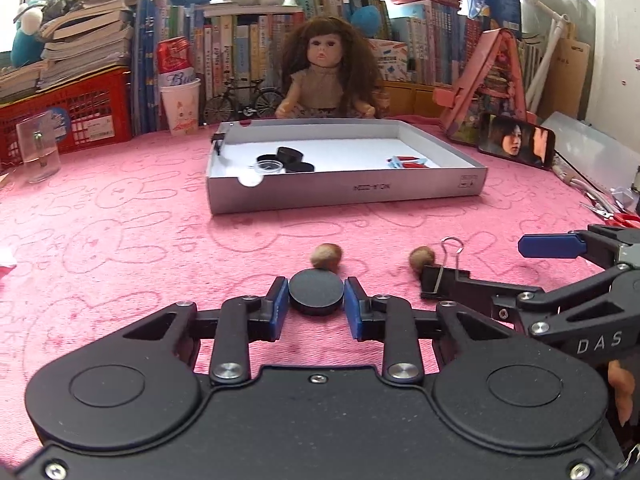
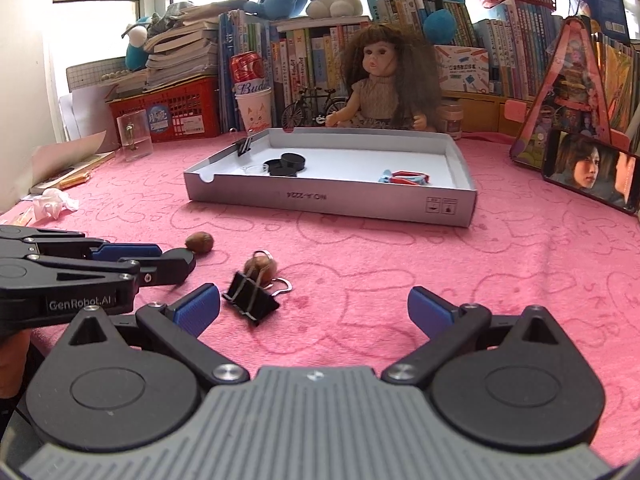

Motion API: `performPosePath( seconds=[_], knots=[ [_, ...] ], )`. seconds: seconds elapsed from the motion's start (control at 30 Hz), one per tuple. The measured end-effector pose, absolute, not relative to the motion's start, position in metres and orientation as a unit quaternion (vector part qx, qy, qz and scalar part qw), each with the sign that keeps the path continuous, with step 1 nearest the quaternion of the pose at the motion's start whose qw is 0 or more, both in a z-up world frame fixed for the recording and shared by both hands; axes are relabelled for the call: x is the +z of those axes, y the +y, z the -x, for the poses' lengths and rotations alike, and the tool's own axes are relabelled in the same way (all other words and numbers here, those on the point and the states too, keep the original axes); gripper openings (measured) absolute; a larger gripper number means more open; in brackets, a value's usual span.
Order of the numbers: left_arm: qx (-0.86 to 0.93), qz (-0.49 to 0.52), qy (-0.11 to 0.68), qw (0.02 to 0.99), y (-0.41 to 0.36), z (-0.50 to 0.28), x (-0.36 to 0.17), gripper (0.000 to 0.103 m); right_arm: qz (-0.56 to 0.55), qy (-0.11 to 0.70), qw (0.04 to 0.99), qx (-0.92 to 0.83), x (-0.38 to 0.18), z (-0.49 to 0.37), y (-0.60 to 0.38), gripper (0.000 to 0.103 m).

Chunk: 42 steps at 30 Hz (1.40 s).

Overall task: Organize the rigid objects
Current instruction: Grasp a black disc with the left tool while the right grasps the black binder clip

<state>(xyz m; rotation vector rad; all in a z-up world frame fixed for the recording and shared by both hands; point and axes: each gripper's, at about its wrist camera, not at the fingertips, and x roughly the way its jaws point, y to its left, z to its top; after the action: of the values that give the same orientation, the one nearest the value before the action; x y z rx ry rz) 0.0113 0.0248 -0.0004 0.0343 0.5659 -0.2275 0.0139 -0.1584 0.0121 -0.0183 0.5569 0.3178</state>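
My left gripper (image 1: 316,304) is low on the pink cloth, its blue pads pressed on both sides of a flat black round lid (image 1: 316,291). Just beyond it lie two brown nuts (image 1: 326,256) (image 1: 422,258). A black binder clip (image 2: 250,298) rests against the right nut, close to the left fingertip of my right gripper (image 2: 314,304), which stands wide open with nothing held. Farther back sits a shallow white box (image 1: 344,196) holding more black lids, a clear lid and red and blue clips.
A clear glass (image 1: 38,146) stands at the left, and a phone (image 1: 516,144) leans at the right by a pink triangular stand. Red-handled scissors (image 1: 624,220) lie at the right edge. A doll, books and a red basket line the back. Crumpled tissue (image 2: 54,204) lies left.
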Motion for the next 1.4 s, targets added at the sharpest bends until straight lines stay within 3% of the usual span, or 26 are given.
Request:
performPosePath(
  seconds=[0.33,0.77,1.13,1.23,1.3,1.37,1.4],
  knots=[
    [-0.098,-0.01,0.274,0.957,0.033,-0.009,0.0,0.028,0.036,0.274,0.955,0.108,0.0,-0.014,-0.136,0.103],
    [-0.103,-0.007,0.273,0.957,0.029,-0.006,-0.001,0.028,0.021,0.288,0.957,0.034,0.005,-0.017,-0.178,0.103],
    [-0.098,-0.006,0.265,0.959,0.027,-0.005,0.001,0.029,0.0,0.28,0.956,0.088,0.007,-0.013,-0.144,0.102],
    [-0.095,-0.006,0.264,0.96,0.029,-0.006,0.002,0.029,-0.012,0.279,0.956,0.087,0.008,-0.017,-0.143,0.093],
    [-0.094,-0.004,0.264,0.96,0.029,-0.007,0.003,0.029,-0.014,0.277,0.957,0.09,0.009,-0.016,-0.142,0.083],
    [-0.092,-0.001,0.262,0.961,0.029,-0.008,0.003,0.029,-0.019,0.272,0.957,0.1,0.01,-0.013,-0.142,0.066],
    [-0.092,0.0,0.262,0.961,0.03,-0.009,0.003,0.029,-0.019,0.271,0.957,0.106,0.01,-0.011,-0.141,0.063]
  ],
)
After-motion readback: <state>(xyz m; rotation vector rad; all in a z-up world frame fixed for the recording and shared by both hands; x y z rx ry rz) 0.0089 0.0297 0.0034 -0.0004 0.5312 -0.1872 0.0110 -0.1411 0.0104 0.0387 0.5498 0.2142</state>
